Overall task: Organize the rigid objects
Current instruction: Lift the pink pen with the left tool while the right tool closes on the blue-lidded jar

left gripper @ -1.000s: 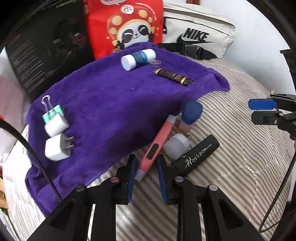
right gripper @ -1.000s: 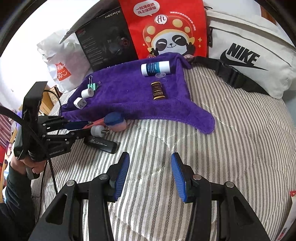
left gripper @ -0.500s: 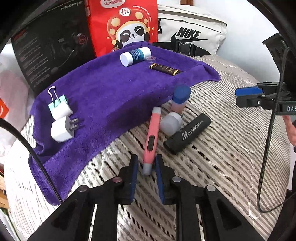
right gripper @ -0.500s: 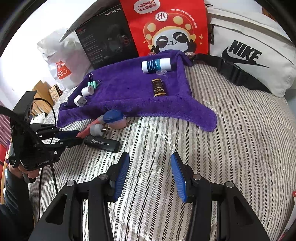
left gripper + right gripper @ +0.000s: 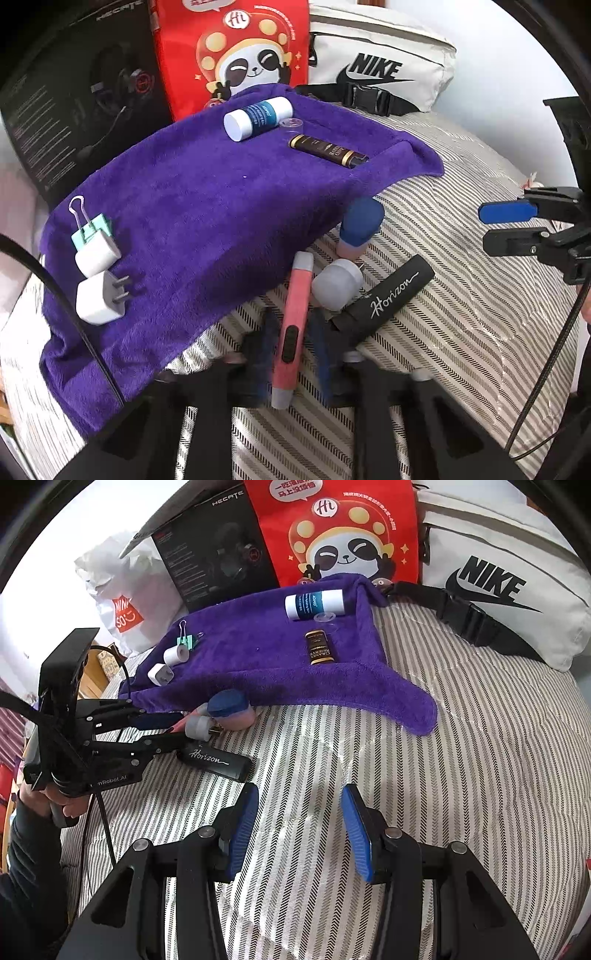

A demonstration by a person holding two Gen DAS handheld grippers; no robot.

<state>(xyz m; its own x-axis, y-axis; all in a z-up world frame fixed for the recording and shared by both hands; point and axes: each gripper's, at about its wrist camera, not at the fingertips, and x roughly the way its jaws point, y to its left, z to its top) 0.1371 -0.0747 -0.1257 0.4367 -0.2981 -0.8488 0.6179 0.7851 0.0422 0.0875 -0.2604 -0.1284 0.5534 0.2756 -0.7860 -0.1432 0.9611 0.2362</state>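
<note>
Gripping pink pen (image 5: 293,325), left tool (image 5: 291,354)

towel (image 5: 207,206): chargers (image 5: 99,299) left, bottle (image 5: 258,118) back | pen (image 5: 293,325) before towel, case (image 5: 388,302) right

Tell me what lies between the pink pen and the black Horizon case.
A grey plug adapter lies between pink pen and black Horizon case, seen in the left wrist view.

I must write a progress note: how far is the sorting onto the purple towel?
Done: two white chargers, binder clip, white bottle and dark tube lie on the towel. In hand: left gripper holds the pink pen. Left: black Horizon case, grey plug, blue-capped bottle.
</note>
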